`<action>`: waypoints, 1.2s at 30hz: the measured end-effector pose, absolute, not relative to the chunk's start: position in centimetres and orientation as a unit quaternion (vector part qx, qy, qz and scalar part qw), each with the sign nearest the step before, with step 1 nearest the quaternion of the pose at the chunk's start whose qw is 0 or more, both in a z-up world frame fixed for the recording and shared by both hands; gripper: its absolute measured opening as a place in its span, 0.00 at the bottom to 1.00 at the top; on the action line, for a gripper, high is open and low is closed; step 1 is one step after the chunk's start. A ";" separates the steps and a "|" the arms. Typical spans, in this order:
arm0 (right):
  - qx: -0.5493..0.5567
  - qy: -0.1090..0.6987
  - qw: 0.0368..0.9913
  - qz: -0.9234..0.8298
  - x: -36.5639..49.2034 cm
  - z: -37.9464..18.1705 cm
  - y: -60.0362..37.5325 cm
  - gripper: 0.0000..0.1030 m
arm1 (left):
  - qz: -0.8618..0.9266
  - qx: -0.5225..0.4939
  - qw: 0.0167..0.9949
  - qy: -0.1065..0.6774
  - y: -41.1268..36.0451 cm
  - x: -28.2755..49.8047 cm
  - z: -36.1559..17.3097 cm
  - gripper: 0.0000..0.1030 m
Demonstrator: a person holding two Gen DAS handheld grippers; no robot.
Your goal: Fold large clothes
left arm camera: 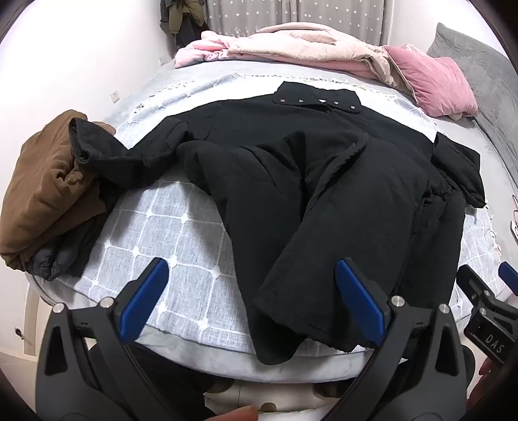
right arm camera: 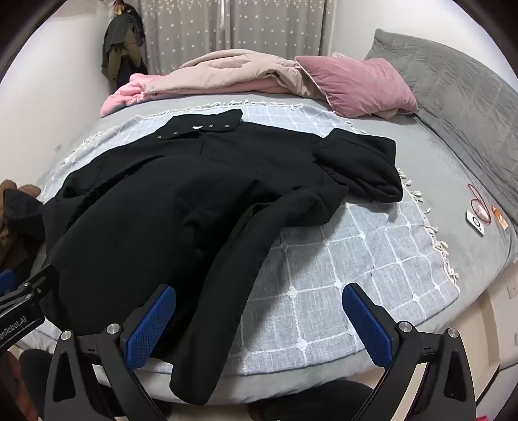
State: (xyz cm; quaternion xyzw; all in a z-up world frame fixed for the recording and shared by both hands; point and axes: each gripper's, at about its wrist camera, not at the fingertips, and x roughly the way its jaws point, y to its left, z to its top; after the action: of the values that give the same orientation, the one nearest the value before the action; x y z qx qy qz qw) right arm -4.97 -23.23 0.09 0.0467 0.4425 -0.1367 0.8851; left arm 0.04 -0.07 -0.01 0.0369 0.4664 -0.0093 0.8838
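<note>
Black coat (left arm camera: pixel 307 181) on a pale grey throw (left arm camera: pixel 168 236) with a white grid. Brown garment (left arm camera: pixel 48 194) left. Far: pink pillow (right arm camera: pixel 359 85), beige quilt (right arm camera: pixel 233 71), grey star-dotted curtain (right arm camera: pixel 268 26). Pads (right arm camera: pixel 152 327) blue.

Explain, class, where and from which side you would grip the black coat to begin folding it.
Grip the black coat at its hem, which hangs over the near bed edge, coming in from the near side. There the fabric hangs free, so fingers can likely close around it. Both the left gripper and right gripper are open there.
</note>
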 end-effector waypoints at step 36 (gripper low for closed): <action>0.041 0.454 0.880 -0.134 -4.5 -0.4 -23.0 1.00 | -0.021 0.031 0.883 0.468 -0.3 -0.1 -0.8 0.99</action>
State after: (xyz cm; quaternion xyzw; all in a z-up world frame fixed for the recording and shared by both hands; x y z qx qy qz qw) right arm -4.50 -22.96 -0.37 0.0415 0.4542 -0.1344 0.8797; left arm -0.08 -0.34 -0.77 0.0313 0.4680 -0.0208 0.8829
